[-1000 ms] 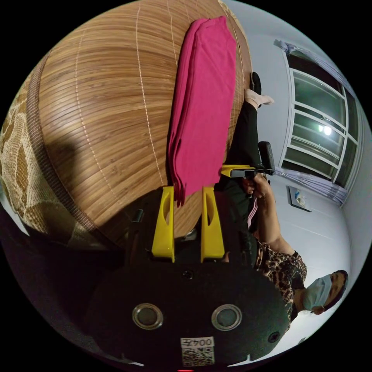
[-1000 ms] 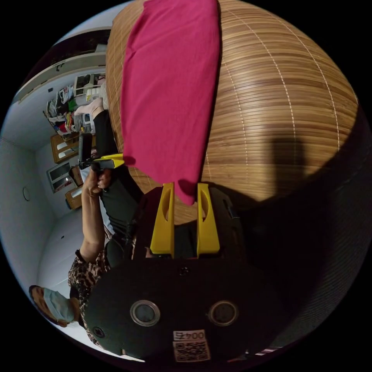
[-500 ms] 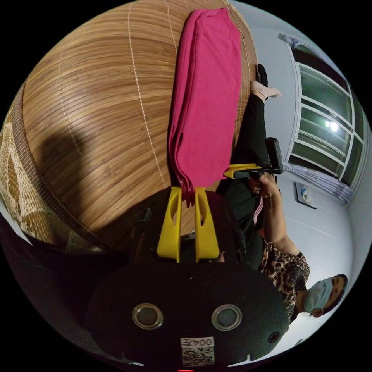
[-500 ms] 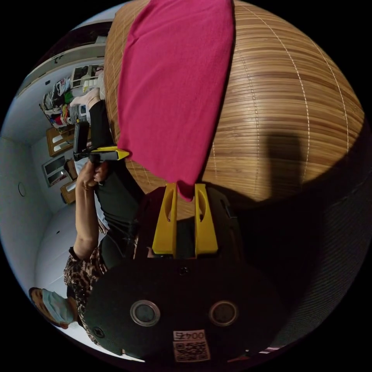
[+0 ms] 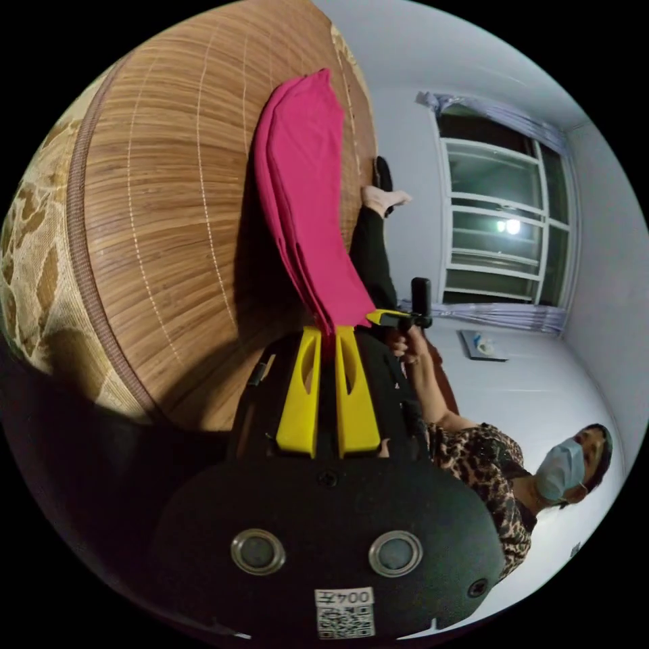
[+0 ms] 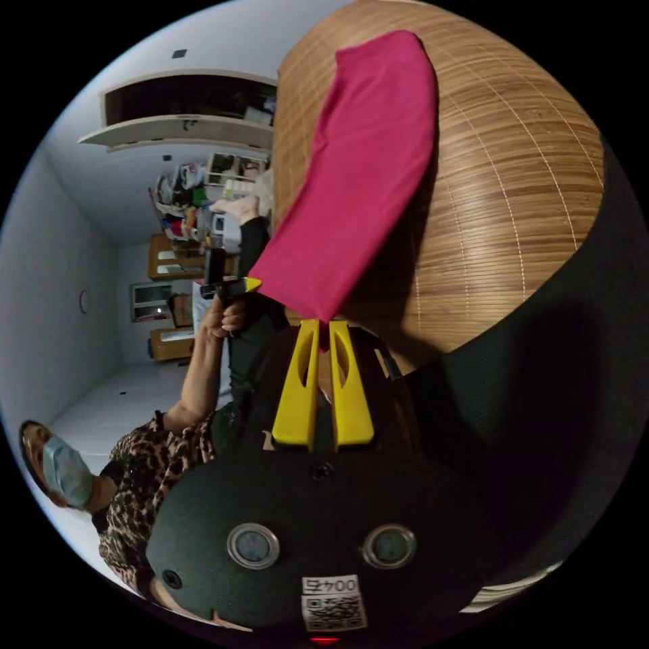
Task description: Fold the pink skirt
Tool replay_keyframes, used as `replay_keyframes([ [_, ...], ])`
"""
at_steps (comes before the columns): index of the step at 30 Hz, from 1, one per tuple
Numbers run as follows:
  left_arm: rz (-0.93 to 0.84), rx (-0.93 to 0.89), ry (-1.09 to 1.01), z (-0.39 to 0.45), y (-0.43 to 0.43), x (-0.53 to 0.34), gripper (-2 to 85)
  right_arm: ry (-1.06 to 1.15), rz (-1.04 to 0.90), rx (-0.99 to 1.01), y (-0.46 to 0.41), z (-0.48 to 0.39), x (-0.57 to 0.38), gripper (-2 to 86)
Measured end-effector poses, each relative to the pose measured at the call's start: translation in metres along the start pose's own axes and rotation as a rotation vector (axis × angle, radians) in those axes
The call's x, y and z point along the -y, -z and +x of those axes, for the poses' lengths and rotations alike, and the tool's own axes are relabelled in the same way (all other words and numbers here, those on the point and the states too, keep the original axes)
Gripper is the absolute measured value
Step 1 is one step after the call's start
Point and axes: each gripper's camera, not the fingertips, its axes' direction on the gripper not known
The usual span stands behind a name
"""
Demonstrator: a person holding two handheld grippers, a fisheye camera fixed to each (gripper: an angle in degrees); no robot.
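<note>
1. Pink fabric: the skirt (image 5: 307, 196) (image 6: 365, 176) is folded into a long layered strip. Its far end rests on the bamboo mat (image 5: 169, 223) (image 6: 500, 209); its near end is raised off the mat.
2. Left hand-held gripper (image 5: 328, 332): both yellow jaws are closed on one near corner of the skirt, with stacked fabric edges between them. In the right gripper view the same left hand-held gripper (image 6: 251, 284) touches the skirt's near edge, held by a hand (image 6: 226, 318).
3. Right hand-held gripper (image 6: 323, 328): both yellow jaws are closed on the other near corner of the skirt. In the left gripper view the right hand-held gripper (image 5: 378, 316) sits at the skirt's edge, held by the other hand (image 5: 405, 341).
4. Mat: woven slats, with a patterned fabric border (image 5: 34, 270) along one side.
5. Person (image 5: 500, 466) (image 6: 135, 466): beside the mat, wearing a patterned top, dark trousers and a face mask.
6. Room: a window (image 5: 500, 223) in the left gripper view; cluttered shelves (image 6: 189, 203) in the right gripper view.
</note>
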Motion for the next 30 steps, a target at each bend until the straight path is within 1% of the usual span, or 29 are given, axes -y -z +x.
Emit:
replay_keyframes([
  [6,0.007,-0.099,-0.068,0.032,0.011,-0.046,3.4,0.066,0.116,0.114,0.016,-0.013,-0.081,3.7],
  [9,0.008,-0.157,-0.080,0.044,0.011,-0.072,3.5,0.097,0.155,0.136,0.019,-0.022,-0.118,3.7],
  [14,0.045,-0.260,-0.076,0.057,0.015,-0.094,3.6,0.132,0.230,0.134,0.026,-0.031,-0.152,3.7],
  [22,0.103,-0.249,-0.145,0.107,0.030,-0.057,3.6,0.186,0.376,0.115,0.054,-0.047,-0.141,3.7],
  [30,0.152,-0.239,-0.162,0.133,0.041,0.021,3.6,0.192,0.433,0.125,0.077,-0.041,-0.080,3.7],
])
